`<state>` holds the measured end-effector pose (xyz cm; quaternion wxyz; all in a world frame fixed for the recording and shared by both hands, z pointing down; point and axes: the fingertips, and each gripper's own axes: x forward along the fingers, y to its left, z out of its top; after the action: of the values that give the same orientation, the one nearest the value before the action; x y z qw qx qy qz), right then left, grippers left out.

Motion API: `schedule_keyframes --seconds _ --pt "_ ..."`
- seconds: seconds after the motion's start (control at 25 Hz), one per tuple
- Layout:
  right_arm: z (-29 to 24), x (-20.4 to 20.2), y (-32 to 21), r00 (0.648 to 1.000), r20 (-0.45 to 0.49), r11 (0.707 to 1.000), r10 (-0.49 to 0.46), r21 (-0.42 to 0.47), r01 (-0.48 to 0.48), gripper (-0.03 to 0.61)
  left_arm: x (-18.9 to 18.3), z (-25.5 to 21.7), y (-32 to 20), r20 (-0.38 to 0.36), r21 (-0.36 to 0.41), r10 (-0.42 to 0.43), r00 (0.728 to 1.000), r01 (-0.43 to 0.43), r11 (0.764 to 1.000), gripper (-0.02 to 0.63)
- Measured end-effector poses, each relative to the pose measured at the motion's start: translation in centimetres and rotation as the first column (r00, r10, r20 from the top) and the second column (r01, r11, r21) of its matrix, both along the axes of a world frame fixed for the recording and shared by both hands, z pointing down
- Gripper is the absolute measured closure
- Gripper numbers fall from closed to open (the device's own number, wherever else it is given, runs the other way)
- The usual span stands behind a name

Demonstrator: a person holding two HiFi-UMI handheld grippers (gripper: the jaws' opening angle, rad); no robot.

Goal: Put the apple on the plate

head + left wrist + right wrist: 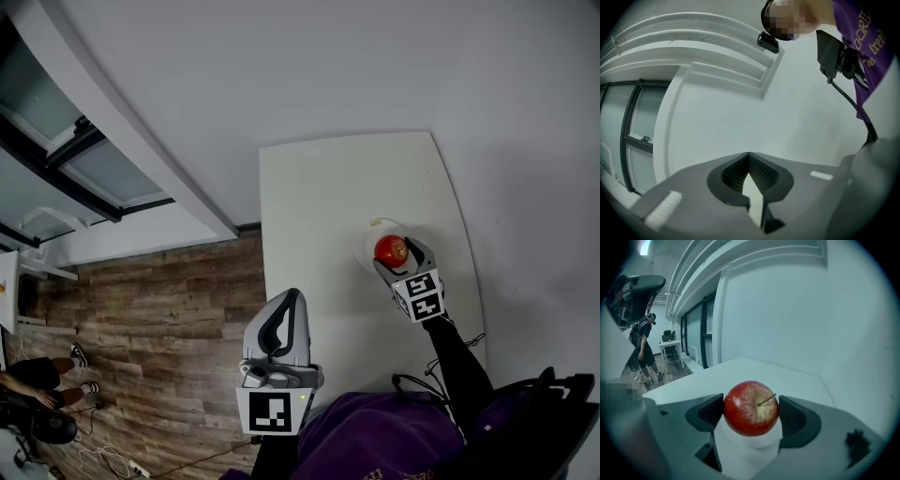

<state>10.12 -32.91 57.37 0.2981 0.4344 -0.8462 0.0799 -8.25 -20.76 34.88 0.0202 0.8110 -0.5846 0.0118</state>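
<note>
While the right gripper (pixel 399 260) clamps the apple (pixel 391 249) directly over the plate (pixel 367 243), placement looks nearly done. Next: settle it, then open the jaws. Left gripper (pixel 289 302) closed, empty, parked aside.

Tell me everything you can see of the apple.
The round red apple is glossy, finely speckled, yellowish around its thin stem, which leans right. It looks whole. The jaws of the right hand-held gripper press its two sides, holding it directly over the small white plate on the white table; whether it already rests on the plate is unclear.
</note>
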Motion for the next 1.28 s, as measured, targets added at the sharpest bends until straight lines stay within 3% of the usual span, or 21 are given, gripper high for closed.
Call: schedule_keyframes --seconds 0.64,0.8,1.28 --pt "2.7 0.2 -0.7 0.999 -0.035 0.999 -0.004 -0.048 0.002 0.215 0.0 0.7 -0.6 0.01 -0.005 -0.009 1.0 0.009 1.0 0.607" --pt "3.0 0.2 -0.8 0.999 -0.046 0.999 -0.007 -0.054 0.005 0.216 0.0 1.1 -0.5 0.046 -0.018 -0.005 0.999 0.005 1.0 0.607" --pt "3.3 0.5 -0.8 0.999 -0.038 0.997 0.006 -0.081 -0.01 0.216 0.0 1.3 -0.8 0.011 -0.021 0.004 1.0 -0.004 1.0 0.607"
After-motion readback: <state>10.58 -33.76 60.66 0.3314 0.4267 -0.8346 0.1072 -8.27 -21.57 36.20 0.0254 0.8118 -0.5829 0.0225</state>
